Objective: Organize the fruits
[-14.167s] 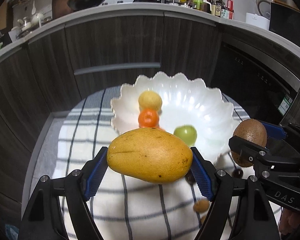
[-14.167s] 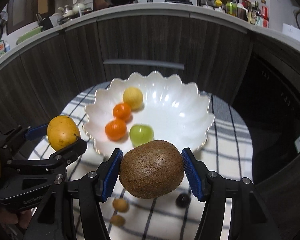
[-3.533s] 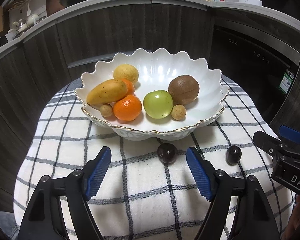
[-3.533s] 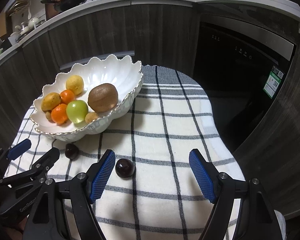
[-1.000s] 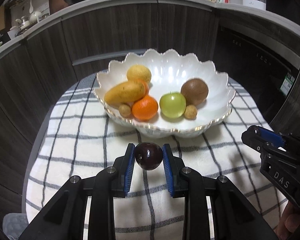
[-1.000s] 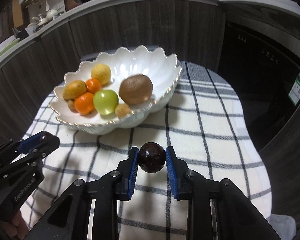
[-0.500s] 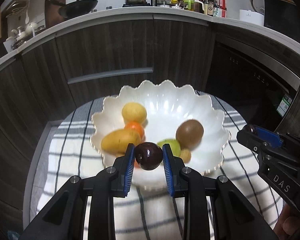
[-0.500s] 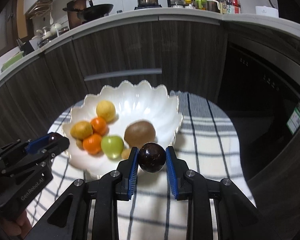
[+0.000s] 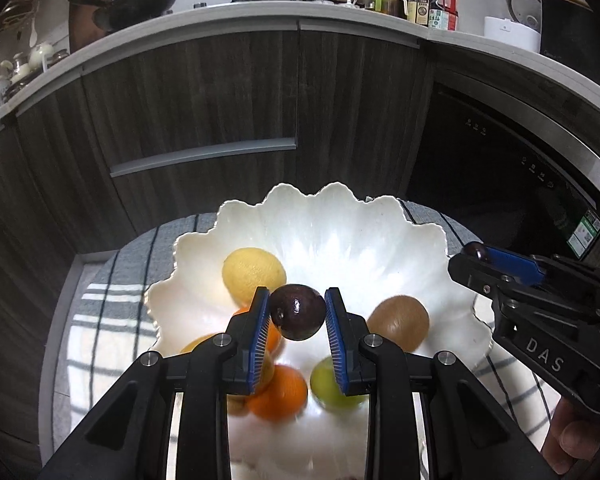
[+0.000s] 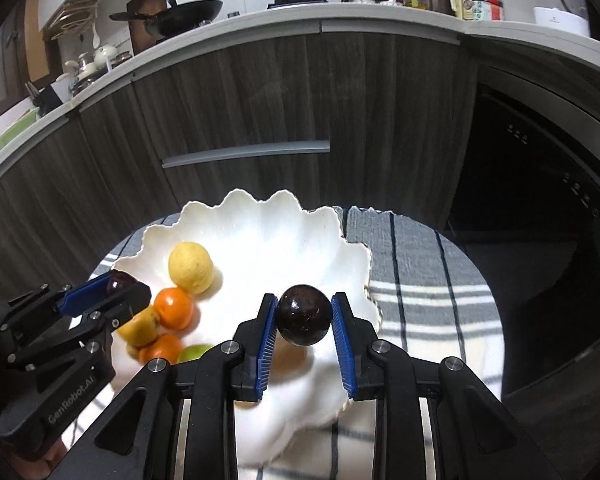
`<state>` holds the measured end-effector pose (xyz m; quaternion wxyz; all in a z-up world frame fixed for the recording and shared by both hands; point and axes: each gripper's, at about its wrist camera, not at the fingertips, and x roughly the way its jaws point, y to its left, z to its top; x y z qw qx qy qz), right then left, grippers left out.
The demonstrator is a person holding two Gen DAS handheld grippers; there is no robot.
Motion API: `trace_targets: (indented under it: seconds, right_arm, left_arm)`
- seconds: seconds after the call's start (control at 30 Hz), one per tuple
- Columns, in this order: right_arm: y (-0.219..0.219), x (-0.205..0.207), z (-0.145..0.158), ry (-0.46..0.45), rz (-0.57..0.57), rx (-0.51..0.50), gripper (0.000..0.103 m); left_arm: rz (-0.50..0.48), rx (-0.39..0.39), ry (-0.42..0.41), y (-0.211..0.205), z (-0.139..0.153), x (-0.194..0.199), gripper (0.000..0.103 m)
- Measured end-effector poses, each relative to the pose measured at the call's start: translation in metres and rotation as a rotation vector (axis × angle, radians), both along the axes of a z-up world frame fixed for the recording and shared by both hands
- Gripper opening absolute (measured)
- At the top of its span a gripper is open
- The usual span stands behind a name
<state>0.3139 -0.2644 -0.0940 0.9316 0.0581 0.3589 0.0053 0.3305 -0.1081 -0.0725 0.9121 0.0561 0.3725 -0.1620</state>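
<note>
We can't see the mango properly, gripper fingers cover most of it. The orange and green apple are smeared; bottle labels unreadable.

- The left tool squeezes a dark round fruit above the white bowl.
- In the bowl sit a lemon, an orange and a kiwi.
- The right tool is at the right edge, holding another dark fruit.

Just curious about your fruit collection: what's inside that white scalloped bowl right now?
In the white bowl: a lemon, a kiwi, oranges, a green apple and a mango. The gripper fingers hide parts of them, maybe smaller fruit too.
</note>
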Motion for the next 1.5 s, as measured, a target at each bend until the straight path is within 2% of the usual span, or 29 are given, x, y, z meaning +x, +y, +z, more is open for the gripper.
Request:
trace_targets:
  seconds: [0.43,0.5,0.57,0.6,0.63,0.67,0.73,0.87,0.93,1.13,1.5]
  right_arm:
    - [-0.002,0.045,-0.019,0.059,0.039,-0.006,0.029]
    - [-0.001,0.047,-0.021,0.066,0.047,-0.005,0.029]
    - [0.000,0.046,-0.021,0.063,0.044,-0.013,0.029]
    - [0.000,0.046,-0.021,0.061,0.041,-0.022,0.030]
    - [0.001,0.044,-0.020,0.057,0.038,-0.030,0.038]
    - [0.000,0.043,-0.018,0.050,0.031,-0.039,0.055]
    - [0.001,0.037,-0.013,0.026,0.006,-0.066,0.069]
    - [0.002,0.027,-0.004,0.004,-0.028,-0.115,0.080]
    - [0.000,0.021,-0.001,-0.002,-0.041,-0.118,0.080]
    - [-0.002,-0.003,0.010,-0.008,-0.073,-0.092,0.080]
    - [0.010,-0.065,0.051,-0.052,-0.087,-0.081,0.080]
  left_arm:
    - [-0.023,-0.007,0.056,-0.012,-0.021,0.035,0.029]
    - [-0.020,0.001,0.057,-0.012,-0.023,0.035,0.036]
    - [-0.012,0.004,0.052,-0.011,-0.022,0.034,0.050]
    - [-0.004,0.007,0.043,-0.010,-0.021,0.032,0.053]
    - [0.003,0.012,0.037,-0.009,-0.020,0.031,0.057]
    - [0.010,0.016,0.031,-0.007,-0.019,0.030,0.059]
    - [0.028,0.026,0.023,-0.004,-0.016,0.027,0.066]
    - [0.065,0.042,-0.011,0.004,-0.005,0.016,0.084]
    - [0.079,0.052,-0.033,0.007,0.000,0.008,0.087]
    - [0.099,0.047,-0.054,0.014,0.019,-0.018,0.087]
    - [0.127,0.032,-0.103,0.033,0.061,-0.079,0.087]
